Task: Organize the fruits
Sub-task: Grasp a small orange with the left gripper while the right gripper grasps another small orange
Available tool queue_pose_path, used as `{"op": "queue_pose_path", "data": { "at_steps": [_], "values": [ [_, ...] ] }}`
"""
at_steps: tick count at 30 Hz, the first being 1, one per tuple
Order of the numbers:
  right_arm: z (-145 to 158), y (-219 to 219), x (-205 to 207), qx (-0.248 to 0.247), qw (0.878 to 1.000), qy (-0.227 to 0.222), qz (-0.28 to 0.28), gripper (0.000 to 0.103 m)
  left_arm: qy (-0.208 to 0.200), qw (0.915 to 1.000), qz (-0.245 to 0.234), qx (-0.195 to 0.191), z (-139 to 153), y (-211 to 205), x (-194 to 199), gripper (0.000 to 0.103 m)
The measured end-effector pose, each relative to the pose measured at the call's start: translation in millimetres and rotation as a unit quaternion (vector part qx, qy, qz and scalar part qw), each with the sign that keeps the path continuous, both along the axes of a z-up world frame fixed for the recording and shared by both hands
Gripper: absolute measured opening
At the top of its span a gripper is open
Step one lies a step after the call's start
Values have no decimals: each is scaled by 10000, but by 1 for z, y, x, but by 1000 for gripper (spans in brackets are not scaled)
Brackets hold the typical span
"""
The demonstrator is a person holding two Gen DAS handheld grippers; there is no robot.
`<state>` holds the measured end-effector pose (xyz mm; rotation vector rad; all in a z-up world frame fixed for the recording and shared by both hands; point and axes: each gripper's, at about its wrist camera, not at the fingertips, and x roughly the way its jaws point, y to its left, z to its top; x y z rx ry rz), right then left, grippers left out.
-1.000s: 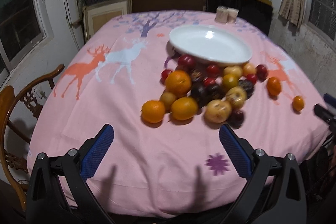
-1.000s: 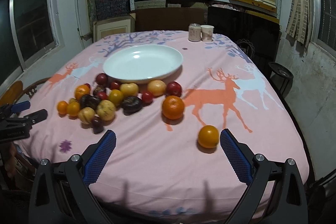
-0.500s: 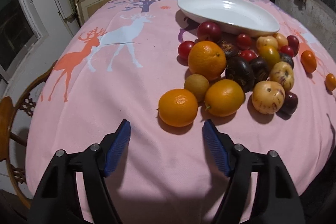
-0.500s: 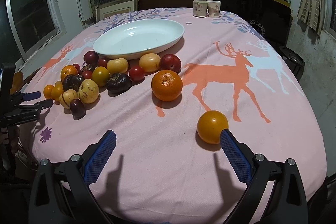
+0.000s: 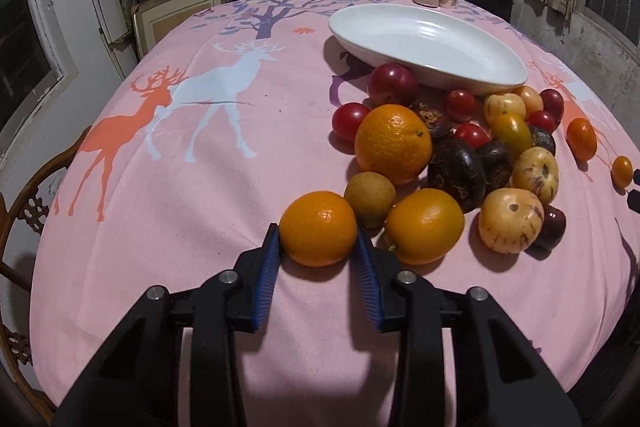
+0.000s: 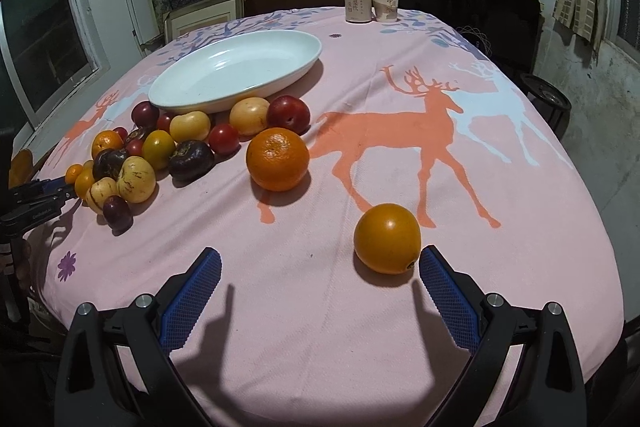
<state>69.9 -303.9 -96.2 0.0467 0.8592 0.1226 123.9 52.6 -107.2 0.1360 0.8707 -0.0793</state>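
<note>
Orange (image 5: 318, 228) sat dead at 12 o'clock of left gripper (image 5: 316, 247), right between blue pads – jaws were closing, pads looked touching both flanks, fruit on pink tablecloth (image 5: 180, 207) at near edge of fruit pile (image 5: 460, 155). Round thing, no real long axis, stem dimple faced up-ish. White dish (image 5: 428, 47) lay off at 1 o'clock, beyond pile. Right gripper (image 6: 320, 291) spread wide – lone orange (image 6: 387, 238) at its 1 o'clock, just beside right pad, not pinched.
</note>
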Motion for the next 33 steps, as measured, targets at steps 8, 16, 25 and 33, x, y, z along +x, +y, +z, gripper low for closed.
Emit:
{"op": "queue_pose_path", "data": {
  "at_steps": [8, 16, 25, 33],
  "values": [
    [1, -11, -1, -108, 9998, -75, -139, 99, -64, 9998, -1, -173, 1, 2, -8, 36],
    [-5, -21, 6, -167, 9995, -136, -249, 99, -97, 9997, -30, -236, 5, 2, -13, 36],
    [-21, -51, 26, -4, 9986, -22, -534, 37, -64, 9996, -2, -267, 2, 5, -15, 36],
    [-6, -38, 19, 157, 9989, -352, -262, 37, -110, 9989, 34, -457, 12, 11, -15, 36]
  ]
}}
